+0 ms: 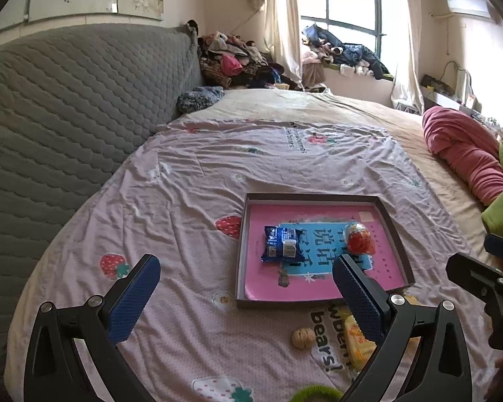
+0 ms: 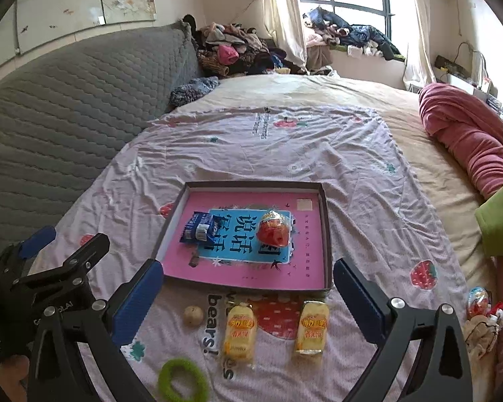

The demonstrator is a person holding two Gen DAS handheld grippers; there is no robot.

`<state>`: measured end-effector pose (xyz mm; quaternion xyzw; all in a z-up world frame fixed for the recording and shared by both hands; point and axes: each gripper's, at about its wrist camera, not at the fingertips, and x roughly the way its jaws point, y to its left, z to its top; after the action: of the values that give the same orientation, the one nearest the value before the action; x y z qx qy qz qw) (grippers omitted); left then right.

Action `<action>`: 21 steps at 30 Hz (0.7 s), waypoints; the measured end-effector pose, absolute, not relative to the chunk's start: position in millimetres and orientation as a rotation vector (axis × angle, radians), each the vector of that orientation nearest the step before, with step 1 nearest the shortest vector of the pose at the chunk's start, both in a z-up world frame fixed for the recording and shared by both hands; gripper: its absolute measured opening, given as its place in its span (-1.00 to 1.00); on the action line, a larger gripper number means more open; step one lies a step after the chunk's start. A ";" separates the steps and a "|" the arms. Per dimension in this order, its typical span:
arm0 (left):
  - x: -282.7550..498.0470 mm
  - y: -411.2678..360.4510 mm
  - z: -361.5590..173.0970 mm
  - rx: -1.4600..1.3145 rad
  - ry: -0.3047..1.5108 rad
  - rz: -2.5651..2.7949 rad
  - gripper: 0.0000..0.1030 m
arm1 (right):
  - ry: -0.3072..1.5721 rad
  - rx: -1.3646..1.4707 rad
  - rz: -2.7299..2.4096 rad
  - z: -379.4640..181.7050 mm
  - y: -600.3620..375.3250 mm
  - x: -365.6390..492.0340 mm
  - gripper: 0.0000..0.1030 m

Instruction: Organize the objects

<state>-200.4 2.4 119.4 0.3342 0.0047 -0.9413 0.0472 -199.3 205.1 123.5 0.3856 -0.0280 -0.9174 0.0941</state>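
Observation:
A shallow box tray [image 2: 326, 234] with a pink printed floor lies on the bed sheet. A blue snack packet [image 2: 199, 227] and a red egg-shaped toy [image 2: 274, 231] rest in it. In front of the tray lie two yellow packets [image 2: 239, 330] [image 2: 312, 326], a walnut [image 2: 193, 315] and a green ring [image 2: 182, 382]. My right gripper [image 2: 248, 296] hangs open above these loose items, nothing between its fingers. My left gripper [image 1: 248, 288] is open and empty too, above the sheet left of the tray [image 1: 243, 251]. The left wrist view also has the blue packet [image 1: 281, 244], the toy [image 1: 360, 243] and the walnut [image 1: 301, 337].
A grey quilted headboard [image 2: 67, 117] runs along the left. Rolled pink bedding [image 2: 469, 140] and a green blanket [image 2: 499, 221] lie at the right. Another egg toy [image 2: 478, 299] and small plush items [image 2: 483, 328] sit at the right edge. Clothes [image 2: 231, 50] pile up at the far end.

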 end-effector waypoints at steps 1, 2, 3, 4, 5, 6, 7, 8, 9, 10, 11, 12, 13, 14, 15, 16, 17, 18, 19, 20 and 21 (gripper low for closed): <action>-196.4 2.0 122.7 1.013 0.015 -2.872 0.99 | -0.082 1.134 -2.724 126.7 205.2 -195.5 0.99; -190.7 1.5 127.2 1.001 0.020 -2.879 0.99 | -0.081 1.124 -2.727 130.4 205.6 -191.1 0.99; -187.8 1.9 129.7 0.997 0.019 -2.880 0.99 | -0.078 1.113 -2.731 134.4 206.0 -186.5 0.99; -182.6 2.1 133.4 0.993 0.017 -2.884 0.99 | -0.074 1.105 -2.735 137.5 206.3 -182.5 0.99; -179.0 2.6 135.6 0.989 0.017 -2.887 0.99 | -0.070 1.094 -2.740 141.6 207.1 -177.4 0.99; -174.4 3.4 138.7 0.989 0.012 -2.890 0.99 | -0.069 1.087 -2.743 144.5 207.9 -173.6 0.99; -169.7 4.2 142.2 0.985 0.007 -2.895 0.99 | -0.069 1.078 -2.750 147.5 208.8 -170.0 0.99; -166.3 4.9 145.1 0.978 0.003 -2.897 0.99 | -0.072 1.068 -2.757 150.8 210.4 -165.9 0.99; -162.4 5.2 147.7 0.973 -0.001 -2.897 0.99 | -0.076 1.057 -2.759 154.3 212.6 -160.9 0.99; -155.2 5.5 151.8 0.960 -0.002 -2.903 0.99 | -0.080 1.050 -2.760 157.2 214.0 -156.9 0.99; -151.4 5.9 154.1 0.954 -0.003 -2.902 0.99 | -0.082 1.043 -2.759 160.2 215.6 -152.4 0.99; -146.4 6.5 156.9 0.954 -0.006 -2.904 0.99 | -0.082 1.031 -2.759 164.0 216.7 -147.1 0.99; -141.6 7.4 159.5 0.955 -0.012 -2.908 0.99 | -0.081 1.025 -2.761 167.2 217.6 -142.9 0.99; -138.0 8.1 161.4 0.955 -0.018 -2.907 0.99 | -0.077 1.022 -2.763 170.8 218.2 -138.8 0.99; -132.7 8.5 164.2 0.949 -0.020 -2.911 0.99 | -0.073 1.011 -2.766 174.7 219.1 -133.5 0.99; -129.4 8.5 166.4 0.945 -0.019 -2.914 0.99 | -0.070 1.001 -2.768 178.3 219.7 -128.7 0.99; -125.1 9.2 168.5 0.947 -0.022 -2.916 0.99 | -0.066 0.992 -2.770 181.5 220.4 -124.1 0.99; -121.4 10.4 170.3 0.947 -0.024 -2.921 0.99 | -0.065 0.979 -2.776 185.1 221.0 -119.3 0.99; -117.1 11.2 172.1 0.946 -0.028 -2.924 0.99 | -0.064 0.973 -2.780 187.7 220.6 -115.6 0.99; -112.3 12.1 174.0 0.946 -0.033 -2.927 0.99 | -0.063 0.968 -2.781 190.4 221.2 -111.8 0.99; -108.4 13.2 175.9 0.944 -0.034 -2.934 0.99 | -0.063 0.958 -2.783 193.2 221.3 -107.2 0.99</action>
<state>-108.4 13.2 175.9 0.3061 -0.0110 -0.9515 0.0297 -107.2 221.3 193.2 0.3238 -0.0212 -0.9407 0.0988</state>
